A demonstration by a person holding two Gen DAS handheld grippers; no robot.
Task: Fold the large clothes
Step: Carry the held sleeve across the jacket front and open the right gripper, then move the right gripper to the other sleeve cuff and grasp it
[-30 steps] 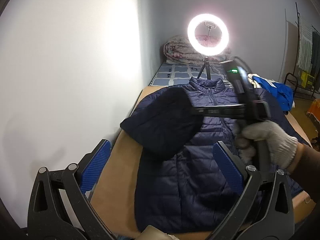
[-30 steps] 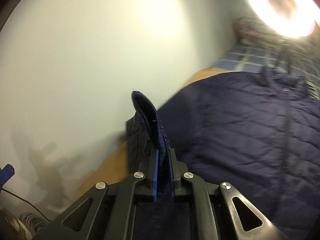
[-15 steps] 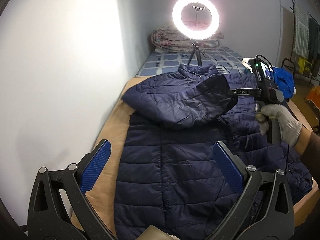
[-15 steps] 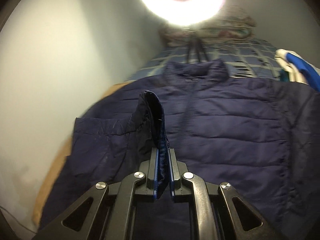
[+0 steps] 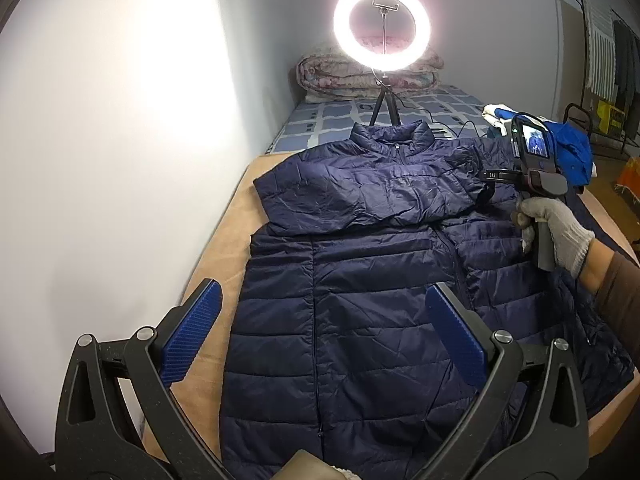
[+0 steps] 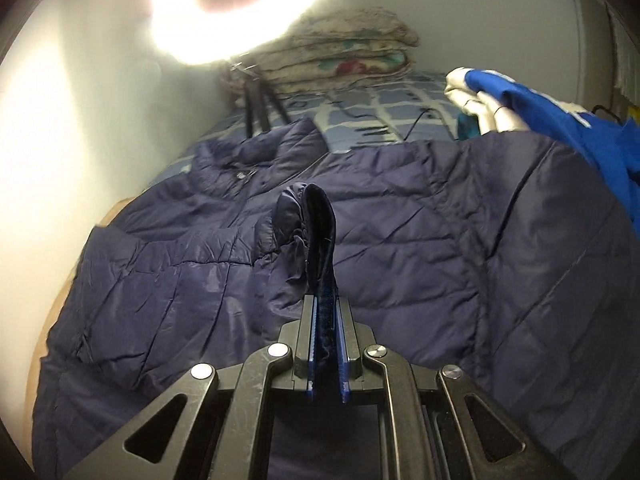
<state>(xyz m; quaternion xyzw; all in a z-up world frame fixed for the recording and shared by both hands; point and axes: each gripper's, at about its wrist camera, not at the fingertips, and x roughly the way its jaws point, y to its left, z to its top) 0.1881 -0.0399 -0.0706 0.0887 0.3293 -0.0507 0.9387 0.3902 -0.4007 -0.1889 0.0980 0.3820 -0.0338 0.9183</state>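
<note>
1. We see a tan surface (image 5: 224, 256) running from the lower left toward the middle of the left wrist view, hard against a pale wall (image 5: 120, 128) on the left.
2. Beyond it, at upper centre, lies a bed (image 5: 320, 120) with a blue checked sheet, and a folded quilt (image 5: 340, 76) sits at its far end.
3. A lit ring light (image 5: 382, 26) on a tripod stands on the bed, just behind the collar.
4. The jacket (image 5: 352, 300), dark navy and quilted, lies flat over the surface, filling the centre of both views.
5. One sleeve (image 5: 372, 196) is folded across the chest toward the right of the frame.
6. The right gripper (image 6: 326, 312) has its jaws clamped on the cuff (image 6: 318, 232), which stands up between them.
7. In the left wrist view a gloved hand (image 5: 556, 232) grips the handle at right.
8. The left gripper (image 5: 320, 320) hangs over the lower jacket, jaws wide, nothing between them.
9. A blue garment (image 6: 560, 120) lies at upper right, overlapping the jacket's far edge.
10. Clothes hang on a rack (image 5: 620, 64) at far right.
</note>
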